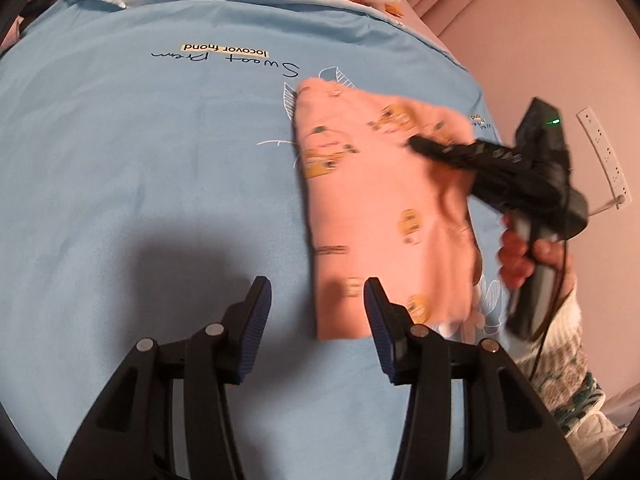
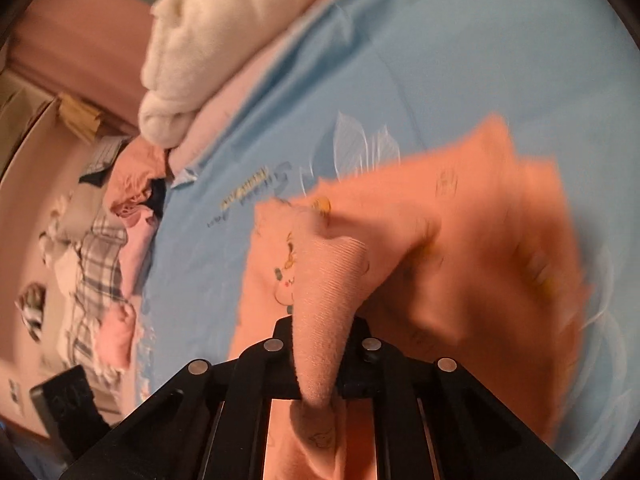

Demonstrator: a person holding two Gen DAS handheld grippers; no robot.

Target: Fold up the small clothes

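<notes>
A small pink garment (image 1: 384, 216) with yellow cartoon prints lies on the blue sheet (image 1: 140, 180), folded into a long strip. My left gripper (image 1: 318, 312) is open and empty, hovering just above the garment's near left corner. My right gripper (image 1: 416, 145) reaches in from the right and is shut on the garment's far right part. In the right wrist view the pink garment (image 2: 440, 264) is bunched up and pinched between the shut fingers (image 2: 320, 360), with the rest draped and blurred to the right.
The blue sheet (image 2: 400, 60) covers a bed. White and pink bedding (image 2: 208, 32) is piled at its far edge. A heap of other clothes (image 2: 116, 240) lies beside the bed. A pink wall with a power strip (image 1: 604, 156) stands on the right.
</notes>
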